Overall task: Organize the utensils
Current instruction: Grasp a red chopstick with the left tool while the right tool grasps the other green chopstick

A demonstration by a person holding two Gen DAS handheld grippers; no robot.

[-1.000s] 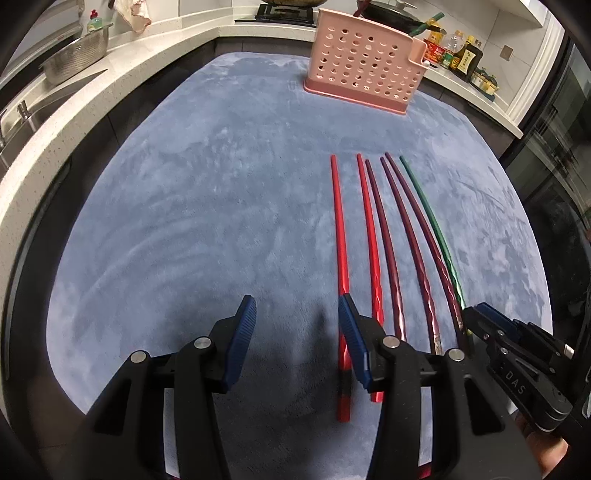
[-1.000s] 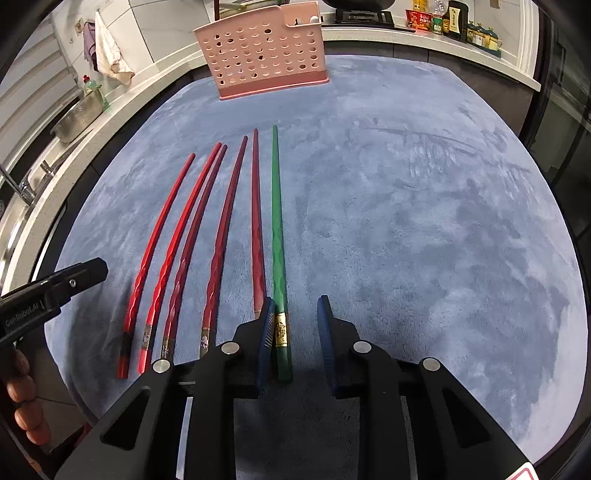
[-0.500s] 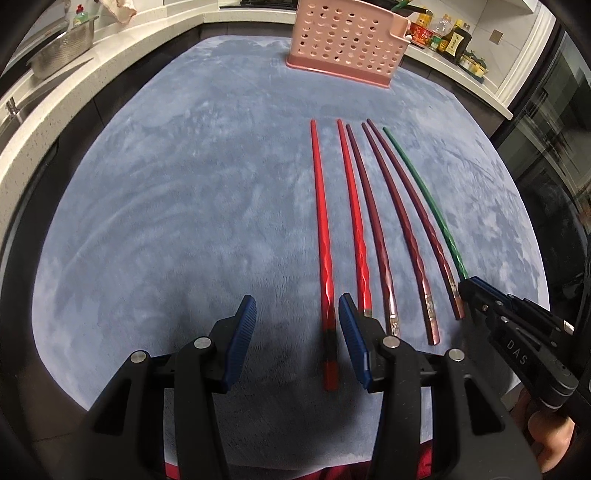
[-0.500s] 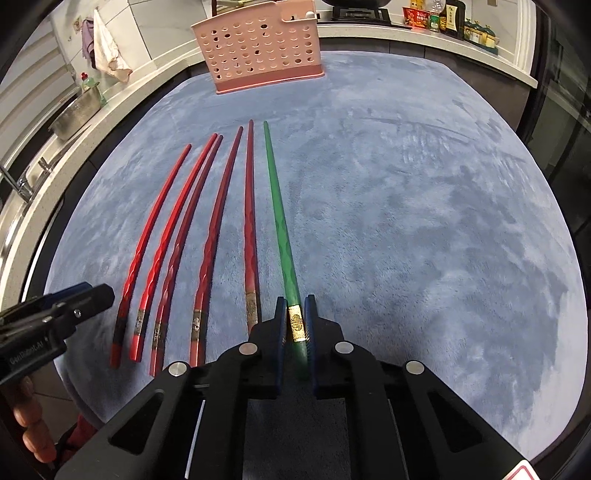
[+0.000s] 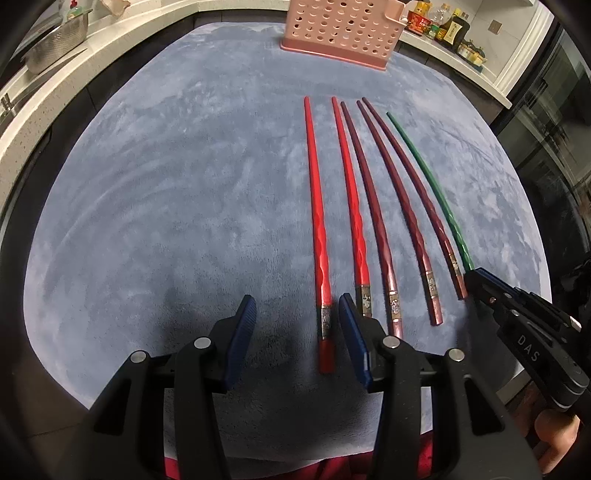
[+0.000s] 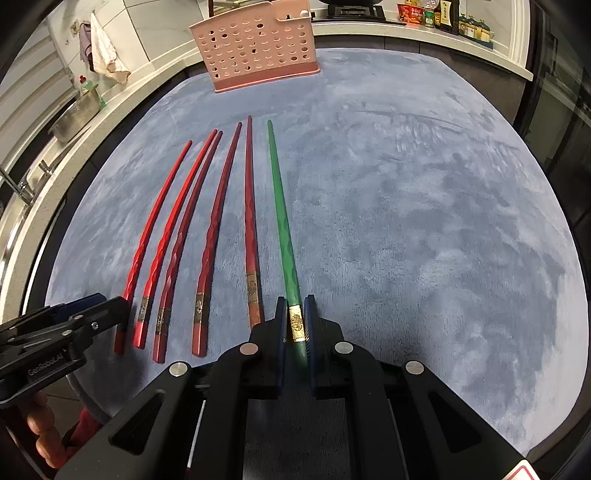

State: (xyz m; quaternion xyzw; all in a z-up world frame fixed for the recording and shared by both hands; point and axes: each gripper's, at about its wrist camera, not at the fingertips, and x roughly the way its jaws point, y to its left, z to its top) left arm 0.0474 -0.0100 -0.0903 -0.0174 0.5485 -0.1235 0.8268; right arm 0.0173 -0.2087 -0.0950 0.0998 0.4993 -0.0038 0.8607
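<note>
Several red and dark red chopsticks lie side by side on a blue-grey mat (image 5: pixel 184 184), tips toward a pink perforated basket (image 5: pixel 343 33) at the far edge. My left gripper (image 5: pixel 297 321) is open and hangs low over the near end of the leftmost bright red chopstick (image 5: pixel 317 221). That end sits between the jaws, close to the right finger, and neither pad presses it. My right gripper (image 6: pixel 295 314) is shut on the gold-banded near end of the green chopstick (image 6: pixel 280 206), the rightmost in the row. The right gripper (image 5: pixel 480 284) also shows at the left wrist view's right edge.
A white counter curves round the mat. It carries a metal strainer (image 6: pixel 74 114) at the left and sauce bottles (image 5: pixel 447 26) at the back right. A cloth (image 6: pixel 103 51) hangs on the left wall. Dark glass doors (image 5: pixel 546 129) stand to the right. A person's fingers (image 6: pixel 40 432) hold the left tool.
My right gripper's jaws have shut on the green chopstick, whose tip has swung a little right of the row. My left gripper sank until the bright red chopstick's end came between its jaws.
</note>
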